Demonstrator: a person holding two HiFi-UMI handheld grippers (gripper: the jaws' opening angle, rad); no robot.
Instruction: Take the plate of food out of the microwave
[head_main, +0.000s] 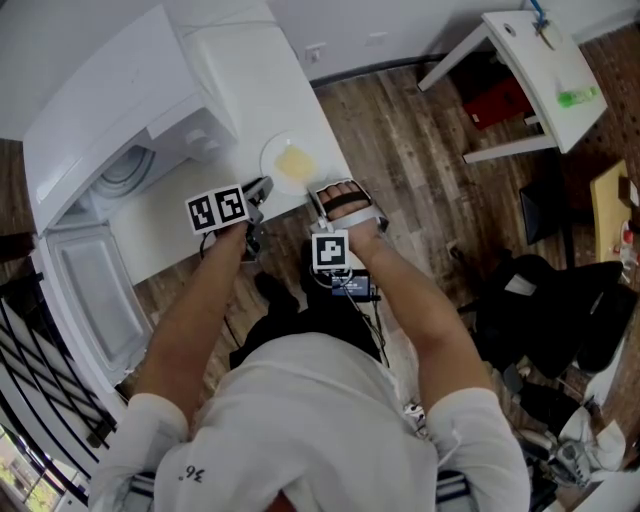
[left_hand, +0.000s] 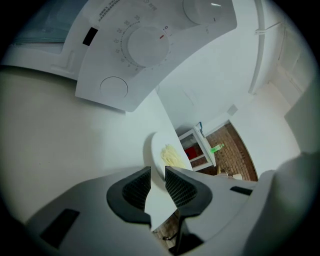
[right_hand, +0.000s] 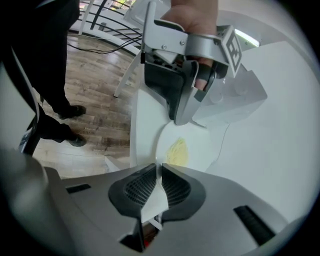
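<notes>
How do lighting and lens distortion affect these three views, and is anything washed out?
Head view: even light, but the white plate nearly melts into the white table; only the yellow food stands out. Left gripper view: fisheye with black corners, the microwave panel looks bowed. Right gripper view: same black corners, floor planks bend near the edge, the left claw is sharp.

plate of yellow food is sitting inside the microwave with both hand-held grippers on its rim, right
Not inside. The head view shows the plate of yellow food out of the microwave, over the white table beside it. The rest holds: the left hand-held gripper and the right hand-held gripper are both on its rim.
</notes>
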